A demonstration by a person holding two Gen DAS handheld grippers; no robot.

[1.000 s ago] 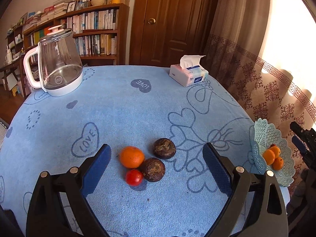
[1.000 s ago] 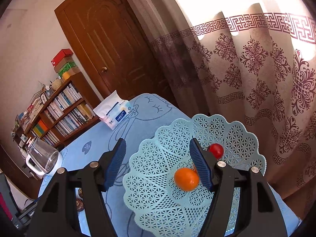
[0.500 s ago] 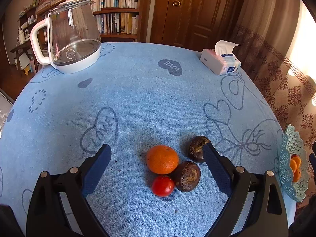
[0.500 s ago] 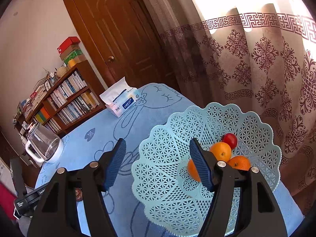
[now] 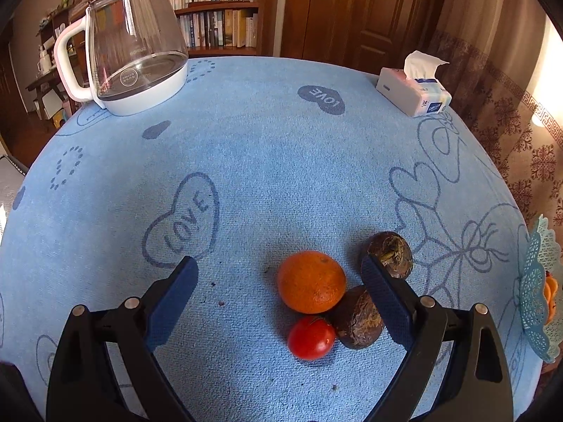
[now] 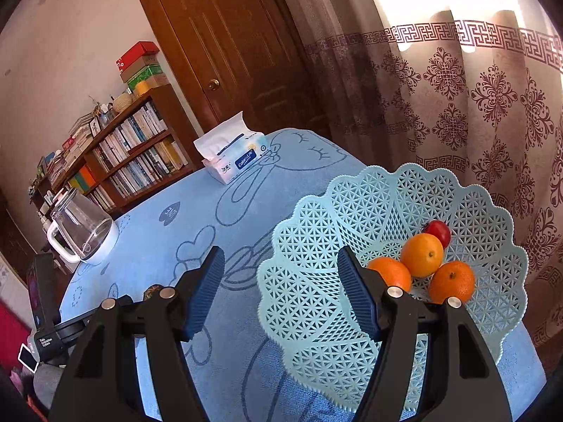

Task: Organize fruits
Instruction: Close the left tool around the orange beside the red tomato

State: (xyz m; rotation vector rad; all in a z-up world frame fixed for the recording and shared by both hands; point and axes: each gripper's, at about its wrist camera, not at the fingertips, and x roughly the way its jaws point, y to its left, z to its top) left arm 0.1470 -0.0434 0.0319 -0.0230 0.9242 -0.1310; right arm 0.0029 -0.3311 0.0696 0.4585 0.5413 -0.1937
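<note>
Fingers first: we see the left gripper (image 5: 278, 274) with its blue pads spread wide and nothing clamped, hanging over the blue tablecloth (image 5: 281, 161). Its right finger (image 5: 383, 299) sits in front of the two dark brown fruits, whether it touches them we cannot tell. The right gripper (image 6: 281, 267) is also released, jaws apart and empty; the near rim of the fruit basket (image 6: 316, 218) shows in the gap between them, contact unclear.

Left wrist view, loose fruit clusters at about 5 o'clock on the cloth. The orange (image 5: 311, 281) lies inside the open jaws, toward the right finger. The red tomato (image 5: 311, 337) sits at its 6 o'clock, just beside it. One dark brown fruit (image 5: 357, 318) lies at the orange's 4 o'clock, touching it, the second dark brown fruit (image 5: 390, 253) at its 2 o'clock, close by. Glass kettle (image 5: 133, 52) stands at 10 o'clock on the table, tissue pack (image 5: 415, 91) at 2 o'clock, both well apart from the fruit. Basket edge peeks in at 4 o'clock.

Right wrist view, the pale blue lattice basket sits at the table's edge by the curtain (image 6: 475, 105). Inside it we count three oranges (image 6: 422, 255) bunched together and a red tomato in the basket (image 6: 438, 232) at their 12 o'clock. Bookshelf (image 6: 133, 154) and door (image 6: 225, 45) are behind.
</note>
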